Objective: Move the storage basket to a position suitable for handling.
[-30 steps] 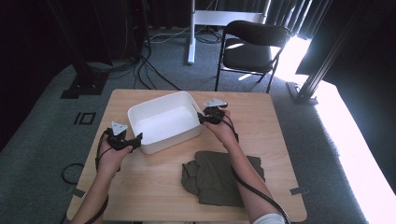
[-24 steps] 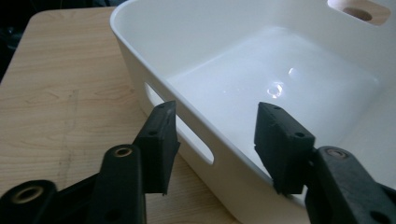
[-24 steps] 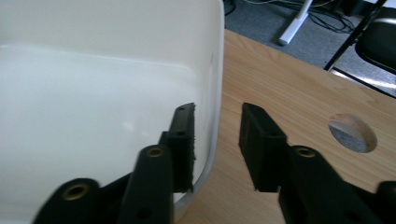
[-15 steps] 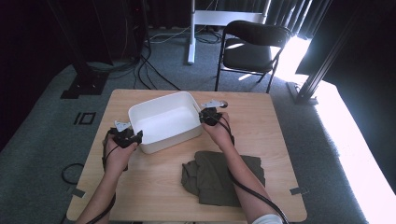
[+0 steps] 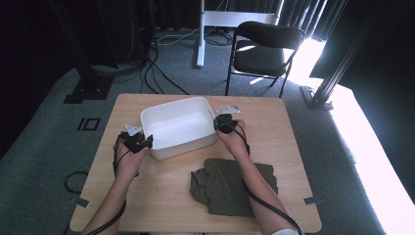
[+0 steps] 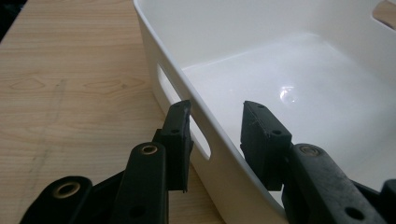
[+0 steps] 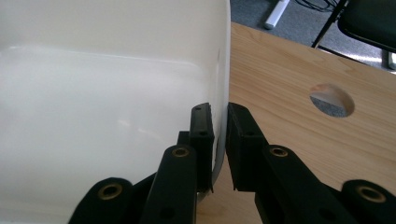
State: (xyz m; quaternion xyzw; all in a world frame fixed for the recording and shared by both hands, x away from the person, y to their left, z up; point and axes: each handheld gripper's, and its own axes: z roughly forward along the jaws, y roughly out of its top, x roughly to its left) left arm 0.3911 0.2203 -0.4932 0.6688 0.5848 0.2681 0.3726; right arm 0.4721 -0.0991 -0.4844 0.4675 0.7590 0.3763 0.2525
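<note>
Right hand-held gripper (image 7: 219, 116) pinches the glossy white plastic bin's (image 5: 178, 128) wall; left hand-held gripper (image 6: 215, 126) straddles its opposite wall, jaws apart; wood-grain worktop (image 5: 288, 127).

A glossy white bin (image 5: 178, 127) sits on a pale wood-grain table (image 5: 288, 127) beside an olive-green cloth (image 5: 220, 183), with black grippers left (image 5: 139, 142) and right (image 5: 225, 122), grey plates on them, a black chair (image 5: 264, 46), and grey carpet (image 5: 49, 147).
</note>
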